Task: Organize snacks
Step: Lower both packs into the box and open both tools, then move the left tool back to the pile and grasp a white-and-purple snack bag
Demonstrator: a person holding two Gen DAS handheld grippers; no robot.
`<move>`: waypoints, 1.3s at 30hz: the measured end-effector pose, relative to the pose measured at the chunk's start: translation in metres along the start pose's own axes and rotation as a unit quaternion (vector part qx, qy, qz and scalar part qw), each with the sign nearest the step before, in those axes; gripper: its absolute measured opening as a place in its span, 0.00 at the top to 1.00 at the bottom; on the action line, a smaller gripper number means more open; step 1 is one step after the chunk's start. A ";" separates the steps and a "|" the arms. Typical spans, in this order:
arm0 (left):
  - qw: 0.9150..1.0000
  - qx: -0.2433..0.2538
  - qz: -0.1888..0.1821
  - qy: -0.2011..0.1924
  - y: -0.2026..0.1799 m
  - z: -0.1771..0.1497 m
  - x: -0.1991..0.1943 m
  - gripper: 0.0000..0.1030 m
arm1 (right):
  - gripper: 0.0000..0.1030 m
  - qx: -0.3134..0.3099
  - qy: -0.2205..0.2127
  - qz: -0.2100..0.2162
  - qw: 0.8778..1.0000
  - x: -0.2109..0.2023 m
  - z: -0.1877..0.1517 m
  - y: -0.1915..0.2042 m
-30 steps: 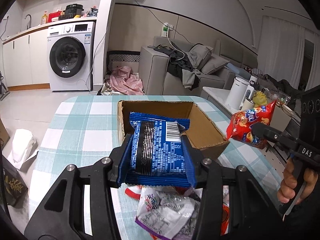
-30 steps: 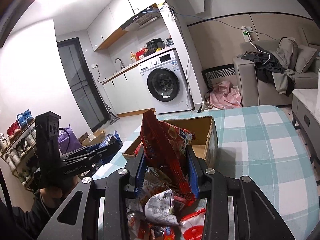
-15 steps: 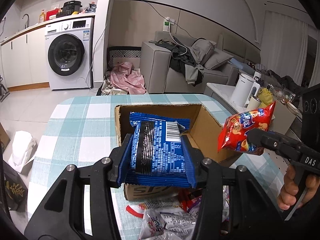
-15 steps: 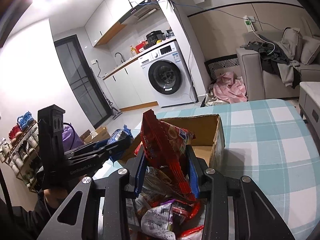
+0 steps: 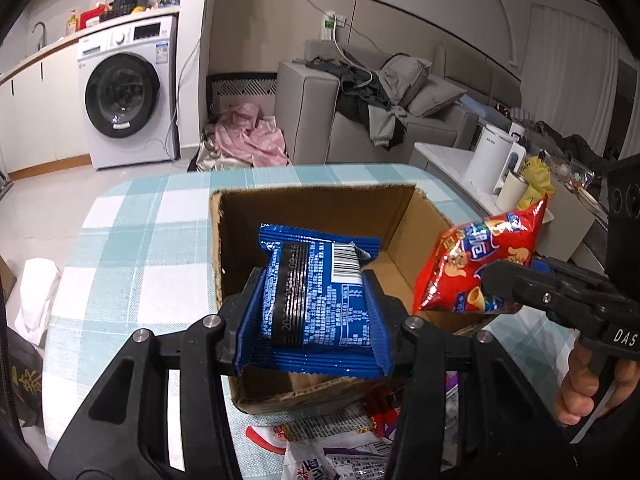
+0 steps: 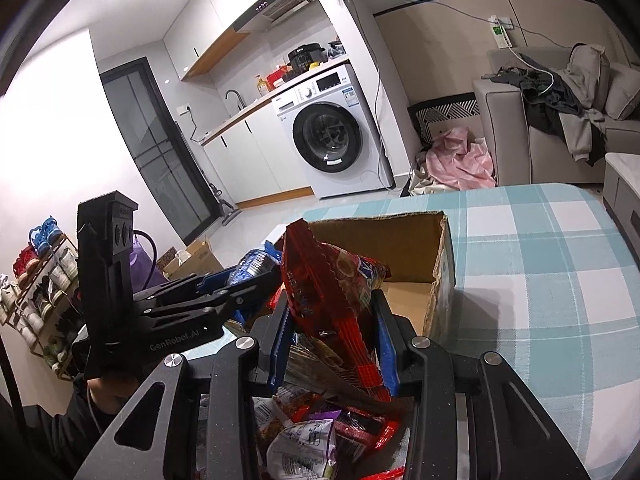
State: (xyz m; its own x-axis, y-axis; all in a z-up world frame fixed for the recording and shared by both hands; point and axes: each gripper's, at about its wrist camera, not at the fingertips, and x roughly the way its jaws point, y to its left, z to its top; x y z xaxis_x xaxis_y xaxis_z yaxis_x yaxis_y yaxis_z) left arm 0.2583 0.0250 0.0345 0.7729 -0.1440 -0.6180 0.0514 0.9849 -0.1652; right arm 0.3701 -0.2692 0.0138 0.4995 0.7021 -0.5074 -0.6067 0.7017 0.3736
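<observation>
Left wrist view. Left gripper, lower centre of frame, clamped on blue snack packet, barcode side up, pads pressing both long edges. Packet held over the open cardboard box at frame centre, on the teal-checked tablecloth. At right edge, right gripper pinching red snack bag by its lower corner, bag hanging above the box's right wall; a hand on the grip handle at lower right. Loose snack pile along the bottom edge, in front of the box. Compared with one second earlier: box larger and lower in frame, its near wall now partly beneath the packet; red bag shifted from right of the box to over its rim. Judged meaning: both items carried to the drop point, release not yet made.

Right wrist view. Right gripper, lower centre, shut tight on the red snack bag, standing upright between the pads. Box just beyond, upper centre; interior floor visible and bare where seen. Left gripper with its blue packet at middle left, close beside the box's left wall. Snack pile at bottom centre under the jaws. Compared with earlier frames: box nearer and larger, left gripper closer to centre.
</observation>
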 end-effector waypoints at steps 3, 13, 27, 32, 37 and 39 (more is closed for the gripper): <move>1.000 0.005 0.001 0.012 0.000 -0.003 0.009 0.58 | 0.64 0.003 0.006 -0.002 1.000 0.008 0.000 -0.003; 0.999 0.031 0.016 0.037 -0.007 -0.007 0.018 0.57 | 0.64 0.028 0.021 -0.013 0.999 0.019 0.003 -0.024; 1.000 0.005 0.009 0.001 -0.005 -0.007 -0.021 0.18 | 0.35 0.007 0.009 -0.022 1.000 -0.009 -0.005 -0.015; 1.000 -0.005 0.008 -0.016 -0.002 -0.015 -0.052 0.09 | 0.02 0.011 0.002 -0.039 0.999 -0.028 -0.014 -0.009; 0.999 0.004 0.024 -0.029 -0.004 -0.033 -0.082 0.01 | 0.00 0.007 0.013 -0.070 0.997 -0.036 -0.025 -0.004; 0.999 0.010 0.027 -0.028 -0.006 -0.039 -0.091 0.01 | 0.00 0.005 0.016 -0.075 0.997 -0.038 -0.030 -0.002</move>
State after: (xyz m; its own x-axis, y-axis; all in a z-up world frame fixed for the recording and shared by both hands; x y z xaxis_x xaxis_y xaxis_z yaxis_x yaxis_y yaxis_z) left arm 0.1627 0.0287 0.0616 0.8091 -0.0859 -0.5814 0.0209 0.9928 -0.1177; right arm 0.3336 -0.3011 0.0093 0.5644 0.5842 -0.5832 -0.5198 0.8003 0.2988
